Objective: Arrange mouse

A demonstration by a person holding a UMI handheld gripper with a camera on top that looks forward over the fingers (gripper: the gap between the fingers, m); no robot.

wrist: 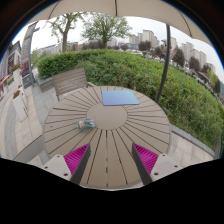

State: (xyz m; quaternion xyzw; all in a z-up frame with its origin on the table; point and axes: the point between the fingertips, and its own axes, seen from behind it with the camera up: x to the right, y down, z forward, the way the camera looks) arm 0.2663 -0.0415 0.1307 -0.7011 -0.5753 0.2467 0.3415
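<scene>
Gripper view: gripper (pixel 108 160) held above near edge of round slatted wooden table (pixel 120 125), tilted down toward it, fingers spread apart, nothing between magenta pads (pixel 76 157). Mouse (pixel 87 124) on table, ahead-left of fingers. Blue mousepad (pixel 120 97) at table's far side. Chair (pixel 70 80) behind table, hedge (pixel 150 70) beyond.

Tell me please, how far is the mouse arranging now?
Nothing looks done yet: the mouse lies on the wooden table, apart from the blue mouse pad. The gripper is open and empty, short of the mouse. Grasping and placing it remain.
</scene>
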